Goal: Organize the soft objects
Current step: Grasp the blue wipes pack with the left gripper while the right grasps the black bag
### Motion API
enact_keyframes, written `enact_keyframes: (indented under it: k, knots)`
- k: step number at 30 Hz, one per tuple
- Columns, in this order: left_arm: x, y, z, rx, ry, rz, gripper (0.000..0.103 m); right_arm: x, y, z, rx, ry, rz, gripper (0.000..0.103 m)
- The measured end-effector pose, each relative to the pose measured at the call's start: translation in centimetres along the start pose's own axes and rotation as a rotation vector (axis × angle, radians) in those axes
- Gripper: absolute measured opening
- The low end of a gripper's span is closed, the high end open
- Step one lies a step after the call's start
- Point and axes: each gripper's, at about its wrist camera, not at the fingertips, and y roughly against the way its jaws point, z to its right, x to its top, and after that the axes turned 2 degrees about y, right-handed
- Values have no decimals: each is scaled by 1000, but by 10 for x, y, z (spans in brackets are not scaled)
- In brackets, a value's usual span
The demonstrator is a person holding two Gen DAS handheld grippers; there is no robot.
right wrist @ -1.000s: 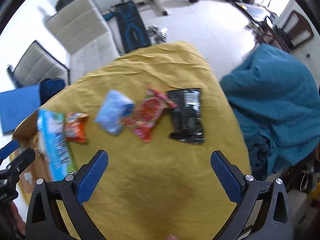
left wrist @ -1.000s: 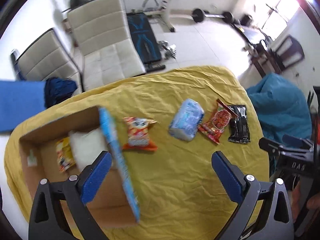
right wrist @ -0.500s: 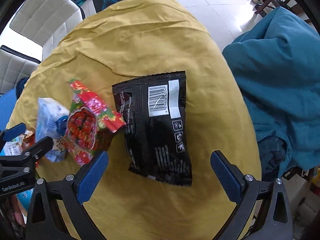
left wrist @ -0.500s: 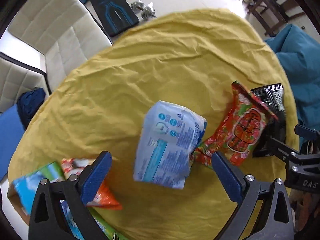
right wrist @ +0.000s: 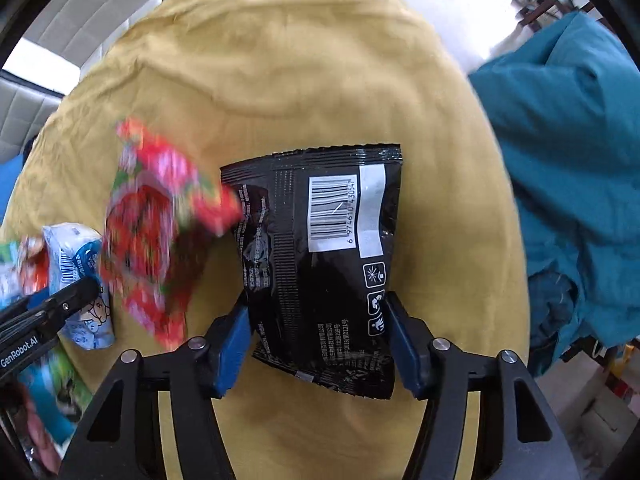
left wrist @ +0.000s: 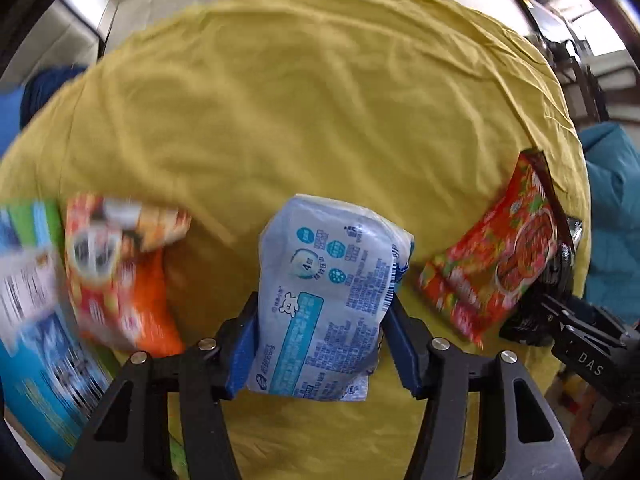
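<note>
So you're mid-pick with both: left gripper (left wrist: pixel 318 344) closing on the blue pack (left wrist: pixel 328 296), right gripper (right wrist: pixel 316 344) closing on the black bag (right wrist: pixel 320 264), each on the yellow cloth (left wrist: pixel 320 100). The red bag (left wrist: pixel 496 256) and orange bag (left wrist: pixel 120 276) remain.

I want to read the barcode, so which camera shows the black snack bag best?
The right wrist view: the black snack bag fills the centre, barcode side up, between the closing jaws of the right gripper. The left wrist view shows only a dark sliver behind the red packet.
</note>
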Motion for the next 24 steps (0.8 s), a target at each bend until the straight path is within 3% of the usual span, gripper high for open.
enact_keyframes:
  k: [3,10,14,17,20,24]
  knots:
    - [-30,-2,-20,-35,88,-13,56,-25,-5,5,3,22,-37,64]
    - [-95,-17,-39,-65,142,-64,59,-70,-16,16,8,13,-74,64]
    - [-101,-29,-35,-61,122,-70,61,-65,-24,18,14,-35,-80,66]
    - [-101,-31,-22,-8,60,-61,61,-59,-30,20,5,-55,-85,67]
    - [-101,-32,-8,15,35,-49,51,-61,-31,18,-17,-55,-72,66]
    - [-115,-26,-10,3,50,-33,46,-71,-18,1,-29,-38,-39,57]
